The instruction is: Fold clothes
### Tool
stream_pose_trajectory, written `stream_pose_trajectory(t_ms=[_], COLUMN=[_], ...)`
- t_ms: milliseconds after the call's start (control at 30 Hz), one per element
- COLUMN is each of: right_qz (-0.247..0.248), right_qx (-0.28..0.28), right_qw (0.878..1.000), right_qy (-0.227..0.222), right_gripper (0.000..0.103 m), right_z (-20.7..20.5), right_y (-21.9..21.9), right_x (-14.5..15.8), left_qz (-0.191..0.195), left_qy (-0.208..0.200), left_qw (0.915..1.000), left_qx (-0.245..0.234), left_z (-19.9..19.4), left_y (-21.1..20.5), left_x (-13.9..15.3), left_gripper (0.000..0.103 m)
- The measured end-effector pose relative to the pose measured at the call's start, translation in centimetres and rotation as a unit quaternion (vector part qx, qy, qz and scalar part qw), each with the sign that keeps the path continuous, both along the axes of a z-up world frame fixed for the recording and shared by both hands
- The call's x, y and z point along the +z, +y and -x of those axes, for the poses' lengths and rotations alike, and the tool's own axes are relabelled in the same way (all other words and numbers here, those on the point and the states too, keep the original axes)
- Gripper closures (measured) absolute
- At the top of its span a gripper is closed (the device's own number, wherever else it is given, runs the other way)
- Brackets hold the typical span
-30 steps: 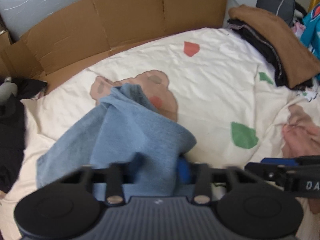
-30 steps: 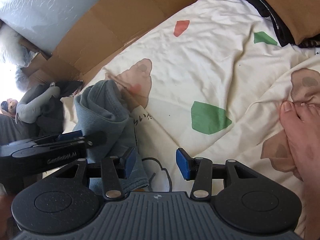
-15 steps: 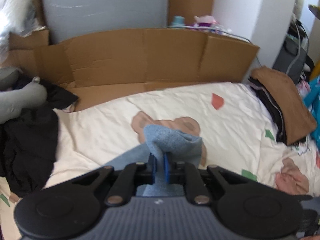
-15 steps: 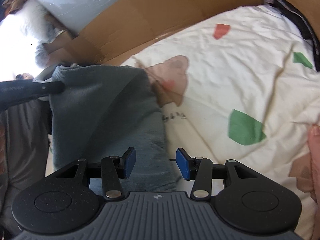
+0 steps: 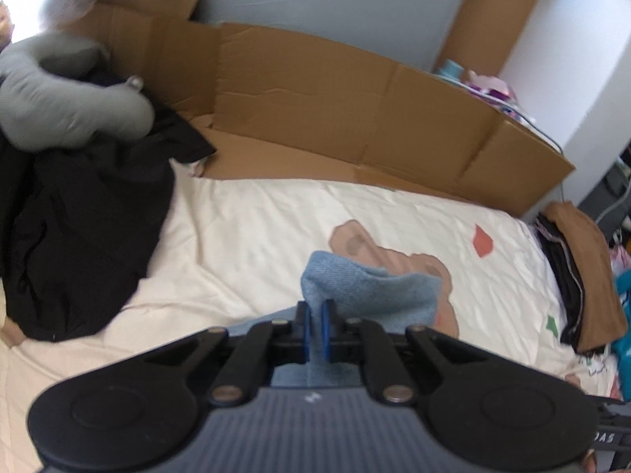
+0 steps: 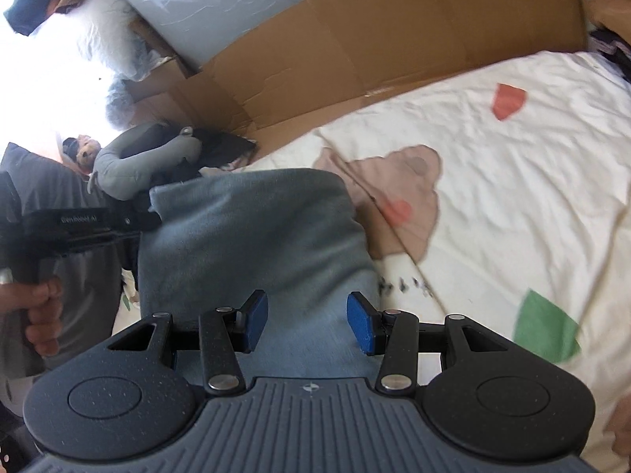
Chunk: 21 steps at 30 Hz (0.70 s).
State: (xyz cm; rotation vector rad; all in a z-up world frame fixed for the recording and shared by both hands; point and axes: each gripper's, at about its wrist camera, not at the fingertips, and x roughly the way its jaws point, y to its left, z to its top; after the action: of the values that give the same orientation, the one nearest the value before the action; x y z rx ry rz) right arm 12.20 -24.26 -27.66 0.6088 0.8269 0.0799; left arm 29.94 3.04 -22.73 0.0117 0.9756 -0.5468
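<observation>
A light blue denim garment [image 5: 374, 291] hangs above the cream bedsheet [image 5: 256, 244]. My left gripper [image 5: 314, 329] is shut on its top edge and holds it up. In the right wrist view the same garment [image 6: 252, 244] hangs as a broad panel, pinched at its upper left corner by the left gripper [image 6: 152, 216]. My right gripper [image 6: 307, 325] is open, its blue pads on either side of the lower part of the cloth without closing on it.
A cardboard wall [image 5: 335, 110] lines the far side of the bed. A black clothes pile [image 5: 71, 236] and grey neck pillow [image 5: 67, 94] lie at the left. A folded stack topped with brown cloth [image 5: 583, 276] sits at the right.
My left gripper has closed on the garment and lifted it well above the bed. The cloth has spread into a hanging panel, and my right gripper now straddles its lower part, still open.
</observation>
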Motion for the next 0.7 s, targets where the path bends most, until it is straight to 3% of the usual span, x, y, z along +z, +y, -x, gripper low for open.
stream_pose_trajectory(t_ms=[433, 500, 567, 667, 700], right_qz=[0.045, 0.055, 0.063, 0.072, 0.074], right_qx=[0.086, 0.102, 0.111, 0.117, 0.116], right_qw=[0.995, 0.993, 0.992, 0.991, 0.991], right_qy=[-0.010, -0.011, -0.011, -0.007, -0.005], right_gripper=[0.051, 0.051, 0.051, 0.051, 0.051], right_z=[-7.5, -8.5, -9.2, -9.8, -9.9], right_y=[2.0, 2.4, 2.6, 2.4, 2.3], right_x=[-1.6, -1.9, -2.2, -2.8, -3.0], left_qz=[0.049, 0.074, 0.092, 0.102, 0.101], left_qy=[0.021, 0.025, 0.027, 0.028, 0.033], left_qw=[0.9963, 0.9934, 0.9914, 0.9918, 0.9923], left_qx=[0.067, 0.084, 0.089, 0.071, 0.063], left_z=[-3.1, -3.4, -3.4, -2.9, -2.7], left_y=[5.2, 6.1, 6.6, 6.0, 5.6], left_x=[-2.7, -2.8, -2.9, -3.0, -3.4], left_gripper=[0.102, 0.093, 0.060, 0.032, 0.030])
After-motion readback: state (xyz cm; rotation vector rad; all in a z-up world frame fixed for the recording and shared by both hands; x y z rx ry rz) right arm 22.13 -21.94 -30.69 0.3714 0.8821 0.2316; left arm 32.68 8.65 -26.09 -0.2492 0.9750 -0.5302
